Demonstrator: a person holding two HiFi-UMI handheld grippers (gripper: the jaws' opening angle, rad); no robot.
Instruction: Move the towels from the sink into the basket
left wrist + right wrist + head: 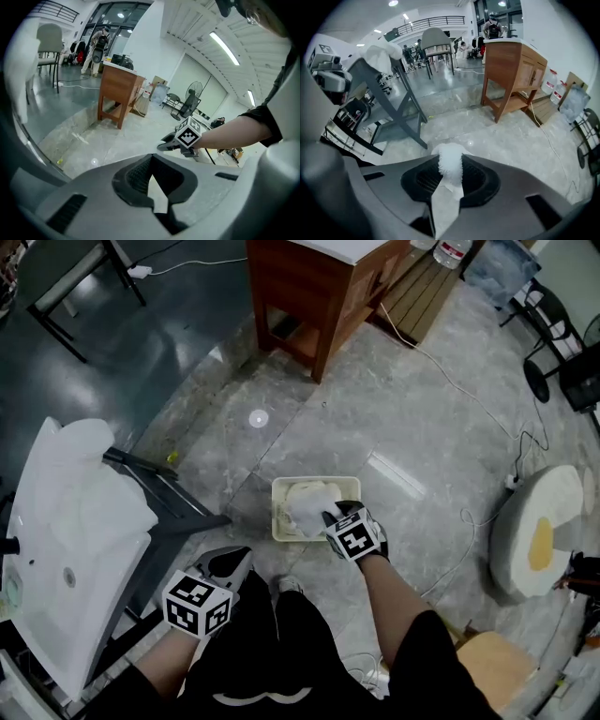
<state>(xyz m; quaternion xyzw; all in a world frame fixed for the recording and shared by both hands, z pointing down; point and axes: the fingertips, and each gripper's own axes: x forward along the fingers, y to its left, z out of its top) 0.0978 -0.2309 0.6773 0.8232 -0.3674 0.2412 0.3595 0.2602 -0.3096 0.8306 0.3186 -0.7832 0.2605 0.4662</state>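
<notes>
A cream basket (277,512) stands on the stone floor in front of my feet. My right gripper (336,515) hangs just over it, pointing steeply down, shut on a white towel (307,505) that droops into the basket. In the right gripper view the towel (449,164) is pinched between the jaws of the right gripper (450,174). My left gripper (232,565) is low beside my left knee, shut with nothing in it; the left gripper (151,177) looks towards the right gripper (169,143). At the left, the white sink (42,596) holds more white towels (80,479).
The sink rests on a grey metal stand (173,498) whose legs reach towards the basket. A wooden cabinet (319,287) stands farther off. A white cable (469,395) runs across the floor to a round white object (544,531) at the right. A wooden stool (487,652) sits behind my right arm.
</notes>
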